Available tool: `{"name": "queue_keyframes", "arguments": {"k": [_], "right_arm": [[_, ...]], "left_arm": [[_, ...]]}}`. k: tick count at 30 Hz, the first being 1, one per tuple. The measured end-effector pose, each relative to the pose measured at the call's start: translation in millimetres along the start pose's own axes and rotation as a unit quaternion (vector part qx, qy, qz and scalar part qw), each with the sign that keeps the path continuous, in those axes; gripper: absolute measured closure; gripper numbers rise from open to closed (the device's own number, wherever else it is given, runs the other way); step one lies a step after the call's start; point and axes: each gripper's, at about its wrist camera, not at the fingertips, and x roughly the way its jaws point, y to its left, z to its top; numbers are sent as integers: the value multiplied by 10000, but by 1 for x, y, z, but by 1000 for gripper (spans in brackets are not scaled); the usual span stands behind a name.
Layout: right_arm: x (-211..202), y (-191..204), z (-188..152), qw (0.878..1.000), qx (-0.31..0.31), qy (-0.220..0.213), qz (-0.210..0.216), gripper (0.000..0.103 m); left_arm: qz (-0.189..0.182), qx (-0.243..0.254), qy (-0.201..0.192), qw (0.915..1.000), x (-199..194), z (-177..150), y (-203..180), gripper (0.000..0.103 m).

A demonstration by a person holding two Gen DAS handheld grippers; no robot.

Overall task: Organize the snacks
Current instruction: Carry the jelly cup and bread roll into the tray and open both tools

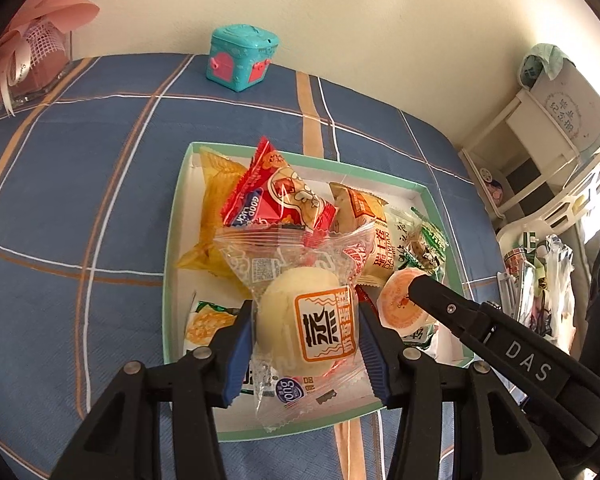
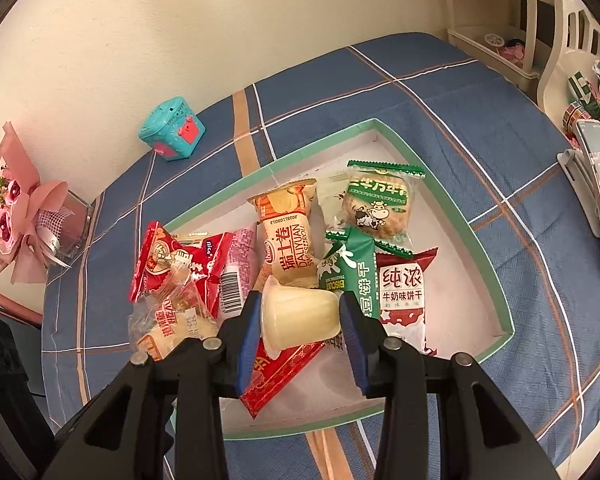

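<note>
Snacks: lying heaped in the green-rimmed tray, awaiting sorting.
Left gripper: pads bracketing the wrapped steamed cake; grip uncertain.
Right gripper: clamping the jelly cup sideways above the tray.

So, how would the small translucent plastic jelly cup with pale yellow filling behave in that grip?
The jelly cup lies sideways between the right gripper pads, so its smooth tapered wall may slip. The thin plastic probably flexes if squeezed. Set down like this, its round body would likely roll across the green-rimmed tray.
</note>
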Motion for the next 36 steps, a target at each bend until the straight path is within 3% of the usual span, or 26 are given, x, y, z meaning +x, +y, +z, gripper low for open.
{"name": "queue_keyframes", "arguments": {"k": [4,11,15,22,26,30,36], "right_arm": [[-2,-1,0,10000,78,-36,41,62],[2,-1,0,10000,69,37,44,62],[5,1,-1,9999,35,95,67,62],[6,2,-3,9999,-12,130,36,62],[8,4,-3,9998,-65,161,20,61],[7,7,-4,9997,-159,152,40,61],[6,17,-7,9989,-445,128,-11,55]], "left_arm": [[5,-56,2,10000,0,2,2,38],[-105,-344,-16,9994,-9,4,11,35],[51,-472,-84,9988,-16,6,18,33],[870,-660,-37,9940,-18,6,34,24],[1478,-610,-114,9871,-21,5,42,10],[1756,-619,-233,9822,-25,5,50,0],[2257,-435,-473,9721,-29,6,57,0]]}}
